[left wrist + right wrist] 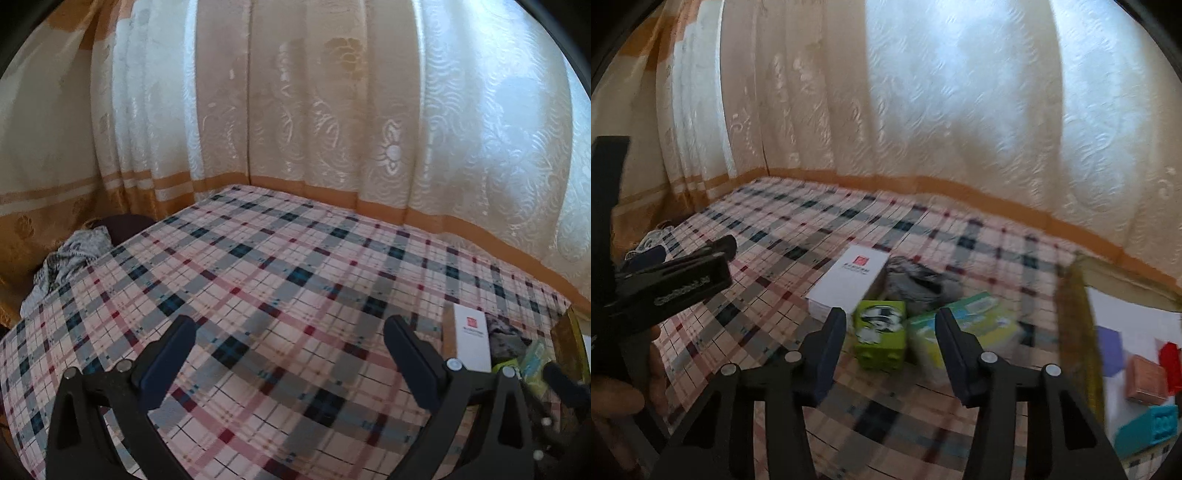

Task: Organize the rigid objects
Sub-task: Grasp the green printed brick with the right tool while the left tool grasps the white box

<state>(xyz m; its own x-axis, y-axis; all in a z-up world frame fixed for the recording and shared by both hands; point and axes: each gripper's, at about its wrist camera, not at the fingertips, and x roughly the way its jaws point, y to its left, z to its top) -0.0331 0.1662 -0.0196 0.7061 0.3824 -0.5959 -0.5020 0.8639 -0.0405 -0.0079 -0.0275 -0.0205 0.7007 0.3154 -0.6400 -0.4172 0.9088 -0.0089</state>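
On the plaid-covered table (798,236) lie a white box with a red logo (849,280), a lime-green box with a cartoon print (881,338) and a pale green box (964,325). My right gripper (890,328) is open and empty, just in front of the lime-green box. My left gripper (290,334) is open and empty over bare cloth; the white box (469,336) is to its right. The left gripper also shows at the left of the right wrist view (676,280).
A cardboard box (1078,332) at the right holds a peach box (1148,380), a red item (1171,362), a purple one (1110,350) and a teal one (1148,428). Dark crumpled cloth (916,280) lies behind the boxes. Curtains (295,110) hang behind the table. Bundled cloth (70,258) lies at far left.
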